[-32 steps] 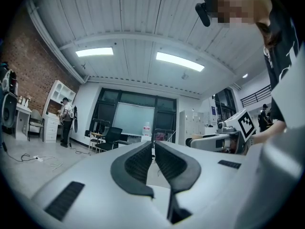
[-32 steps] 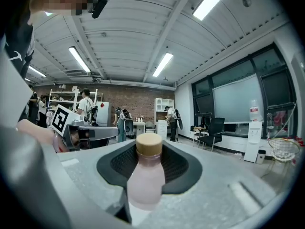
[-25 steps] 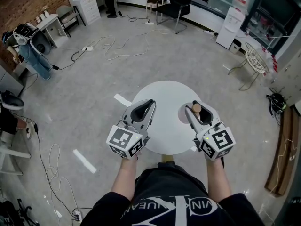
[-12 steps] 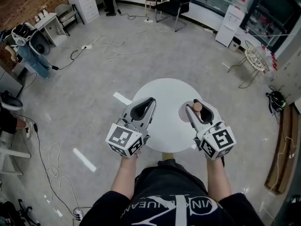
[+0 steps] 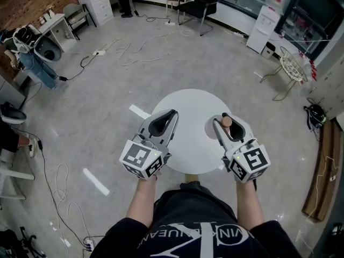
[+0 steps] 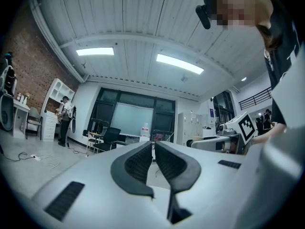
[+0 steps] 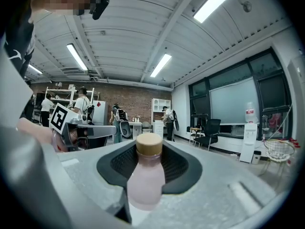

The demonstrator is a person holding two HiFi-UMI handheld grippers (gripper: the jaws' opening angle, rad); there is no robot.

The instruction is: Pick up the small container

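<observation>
Small pink bottle [image 7: 145, 175] with a tan cap, cap uppermost, stands between the pads of the right tongs [image 5: 224, 117], which are clamped on its body, right of centre over the round white desk [image 5: 185, 104]. Contents not discernible. Left tongs [image 6: 153, 146] pressed together, empty, at frame left.

Small container [image 5: 226, 122] mostly hidden
In the head view only its cap shows; the right gripper [image 5: 229, 120] covers its body with its jaws, and part of the table [image 5: 188, 106] rim.
</observation>
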